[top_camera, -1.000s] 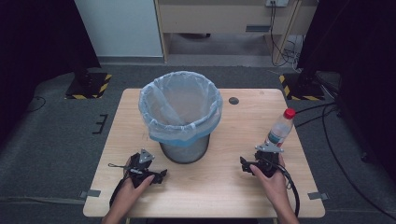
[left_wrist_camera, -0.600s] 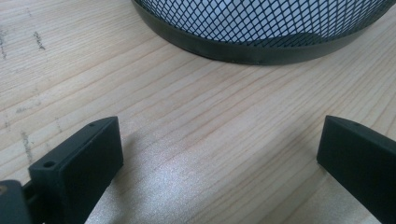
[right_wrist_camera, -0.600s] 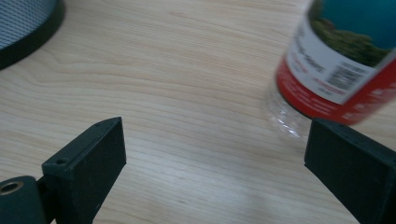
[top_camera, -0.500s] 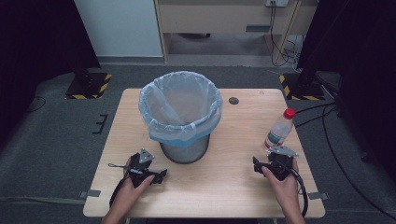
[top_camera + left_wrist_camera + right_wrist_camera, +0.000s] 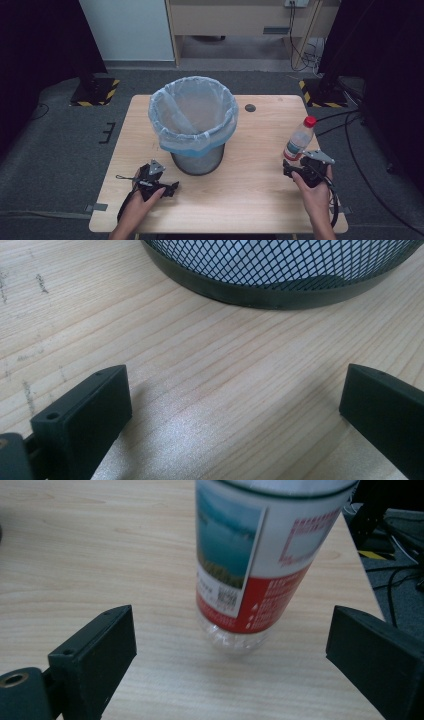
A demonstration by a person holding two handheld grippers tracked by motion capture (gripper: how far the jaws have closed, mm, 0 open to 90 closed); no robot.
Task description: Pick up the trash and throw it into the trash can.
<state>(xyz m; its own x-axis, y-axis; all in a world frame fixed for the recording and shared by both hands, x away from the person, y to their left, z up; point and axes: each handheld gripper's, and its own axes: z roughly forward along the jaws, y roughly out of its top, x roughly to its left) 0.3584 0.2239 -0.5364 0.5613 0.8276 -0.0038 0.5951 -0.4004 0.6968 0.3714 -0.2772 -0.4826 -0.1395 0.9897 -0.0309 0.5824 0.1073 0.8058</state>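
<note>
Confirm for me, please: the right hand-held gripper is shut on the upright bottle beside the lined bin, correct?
Not quite. The right hand-held gripper is open: in the right gripper view its jaws stand wide apart, either side of the bottle without touching it. The bottle does stand upright, beside the lined bin.

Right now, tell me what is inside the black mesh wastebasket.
The black mesh wastebasket holds a pale blue plastic liner bag, folded over its rim. The part of the liner in view looks empty; the near wall hides the very bottom.
</note>
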